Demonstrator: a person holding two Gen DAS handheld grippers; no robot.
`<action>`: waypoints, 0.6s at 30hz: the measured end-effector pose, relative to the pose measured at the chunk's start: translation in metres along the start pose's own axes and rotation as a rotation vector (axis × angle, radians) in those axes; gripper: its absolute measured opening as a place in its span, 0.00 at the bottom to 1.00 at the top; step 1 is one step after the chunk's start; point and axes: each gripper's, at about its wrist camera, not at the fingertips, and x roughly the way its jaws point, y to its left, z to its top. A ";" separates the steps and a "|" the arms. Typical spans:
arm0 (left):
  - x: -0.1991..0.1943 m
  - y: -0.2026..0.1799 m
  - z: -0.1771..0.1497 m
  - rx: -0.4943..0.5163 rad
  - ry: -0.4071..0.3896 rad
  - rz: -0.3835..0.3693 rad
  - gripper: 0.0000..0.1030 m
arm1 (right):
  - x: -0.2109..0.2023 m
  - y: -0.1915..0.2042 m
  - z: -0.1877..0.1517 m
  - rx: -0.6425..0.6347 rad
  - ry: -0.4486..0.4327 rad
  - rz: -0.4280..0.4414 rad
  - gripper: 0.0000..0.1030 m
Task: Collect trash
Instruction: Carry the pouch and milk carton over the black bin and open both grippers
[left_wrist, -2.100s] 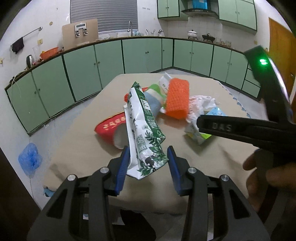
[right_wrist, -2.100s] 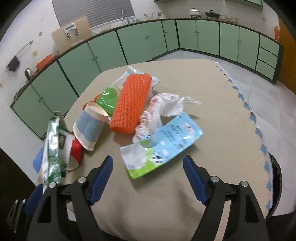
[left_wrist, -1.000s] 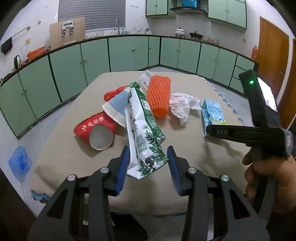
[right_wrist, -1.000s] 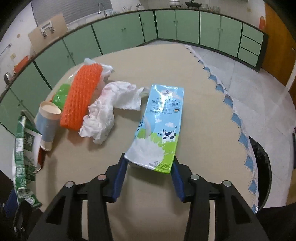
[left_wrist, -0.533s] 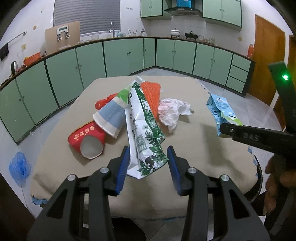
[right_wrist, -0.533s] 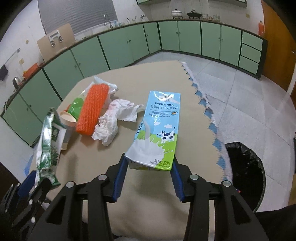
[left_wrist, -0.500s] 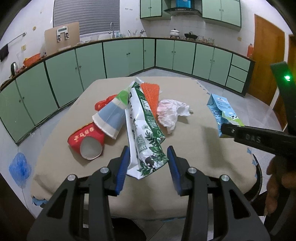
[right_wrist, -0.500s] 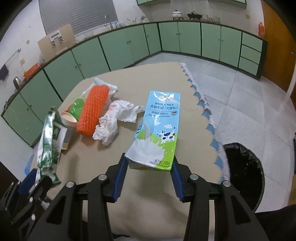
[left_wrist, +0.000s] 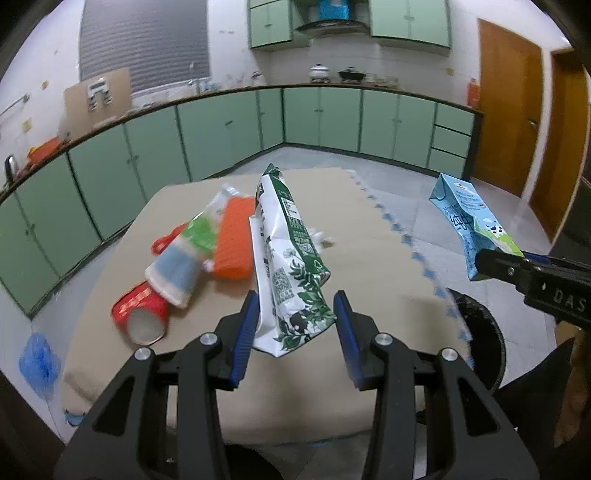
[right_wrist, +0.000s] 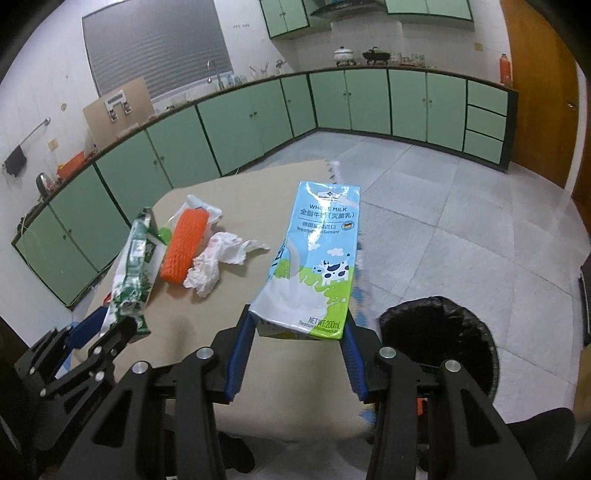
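Observation:
My left gripper (left_wrist: 295, 325) is shut on a green and white carton (left_wrist: 288, 258) and holds it above the table's near edge; the carton also shows in the right wrist view (right_wrist: 135, 269). My right gripper (right_wrist: 297, 347) is shut on a blue milk carton (right_wrist: 317, 266), held in the air past the table's right edge, near a black bin (right_wrist: 439, 339). The milk carton (left_wrist: 469, 225) and the bin (left_wrist: 476, 332) show at the right of the left wrist view.
On the tan table (left_wrist: 369, 266) lie a red cup (left_wrist: 142, 314), a blue paper cup (left_wrist: 173, 277), an orange mesh sleeve (left_wrist: 234, 243) and crumpled white tissue (right_wrist: 214, 262). A blue bag (left_wrist: 38, 362) lies on the floor at left. Green cabinets line the walls.
Both grippers have risen and swung right with their cartons. The milk carton has come off the table towards the bin, which is now in view on the floor.

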 end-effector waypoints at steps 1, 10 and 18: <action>0.000 -0.008 0.002 0.012 -0.002 -0.009 0.38 | -0.004 -0.008 -0.001 0.009 -0.005 -0.006 0.43; 0.017 -0.113 0.013 0.151 0.020 -0.184 0.38 | -0.023 -0.097 -0.016 0.095 -0.020 -0.123 0.43; 0.062 -0.208 -0.006 0.274 0.106 -0.308 0.38 | 0.000 -0.185 -0.041 0.191 0.057 -0.236 0.43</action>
